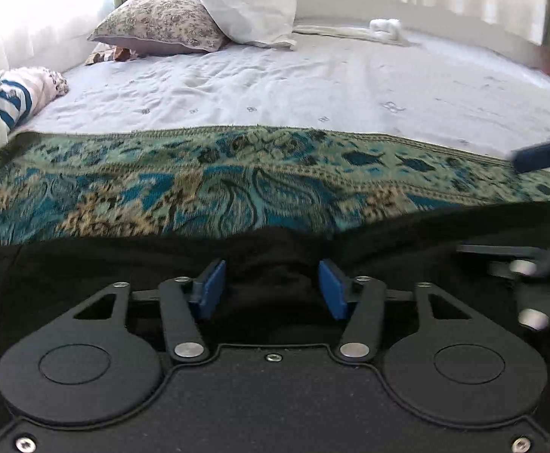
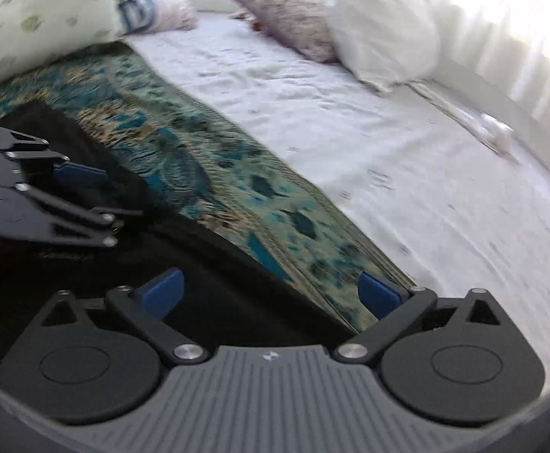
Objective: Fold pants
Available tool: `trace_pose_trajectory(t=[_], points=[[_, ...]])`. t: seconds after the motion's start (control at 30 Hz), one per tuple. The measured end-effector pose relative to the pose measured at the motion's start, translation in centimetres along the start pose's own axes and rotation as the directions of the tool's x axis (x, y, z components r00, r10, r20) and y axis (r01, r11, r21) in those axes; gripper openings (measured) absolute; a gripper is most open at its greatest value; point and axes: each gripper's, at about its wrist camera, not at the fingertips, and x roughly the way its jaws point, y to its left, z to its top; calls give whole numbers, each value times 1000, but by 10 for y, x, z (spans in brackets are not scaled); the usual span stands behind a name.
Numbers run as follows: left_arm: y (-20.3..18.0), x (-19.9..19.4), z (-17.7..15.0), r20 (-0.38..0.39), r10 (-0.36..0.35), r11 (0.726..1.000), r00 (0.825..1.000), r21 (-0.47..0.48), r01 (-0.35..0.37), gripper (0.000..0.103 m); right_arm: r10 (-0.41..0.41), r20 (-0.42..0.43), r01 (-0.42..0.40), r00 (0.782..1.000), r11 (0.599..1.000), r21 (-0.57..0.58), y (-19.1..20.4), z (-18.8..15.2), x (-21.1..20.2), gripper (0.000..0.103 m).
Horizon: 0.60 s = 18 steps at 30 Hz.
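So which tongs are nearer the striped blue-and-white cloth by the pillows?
Left. The left tongs sit over the black pants on the side toward the striped cloth; the right tongs are on the pants' far side from it, jaws wide.

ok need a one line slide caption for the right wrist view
Right gripper open above black pants on a patterned blanket, left gripper alongside.

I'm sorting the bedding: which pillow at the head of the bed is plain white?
The larger pillow propped upright against the curtains. The pillow beside it carries a small grey floral print and lies lower, partly tucked under the white one.
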Motion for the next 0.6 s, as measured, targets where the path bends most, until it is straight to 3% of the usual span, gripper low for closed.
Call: trace_pose_trajectory(t=[0.1,0.17,0.2,0.23,0.3,0.33,0.37,0.43,0.5,0.6], points=[[9,-7,-9,8,-35,999,999,8,35,47,38,-99,-41,994,999,-29,14,2,25,102],[15,-12,-12,9,-56,998,998,-2,56,47,91,-115,-83,989,994,78,10,0,29,88],[17,-15,-13,17,-65,998,998,-10,65,47,123,-91,-111,988,985,128,7,-2,23,70],[18,-18,-14,29,-72,997,997,-14,73,47,119,-69,-111,990,987,117,9,-5,17,45],[20,-22,-13,35,-90,996,995,-16,90,48,34,-61,-31,998,998,57,25,-10,5,15],[23,-23,-10,28,-106,994,994,-39,107,55,15,-61,-14,998,1000,21,36,-14,0,7],[25,-24,-6,19,-127,989,992,-72,128,61,-5,-59,4,998,1000,-17,48,-18,-4,6],[32,-21,5,-21,-196,968,980,-162,190,87,-44,-46,41,998,998,-57,66,-24,-11,4],[34,-16,17,-52,-222,945,974,-259,201,93,-46,-27,45,999,998,-43,76,-30,-17,4],[26,-5,30,-101,-181,939,978,-313,142,98,3,-6,-4,1000,1000,-17,87,-38,-30,3]])
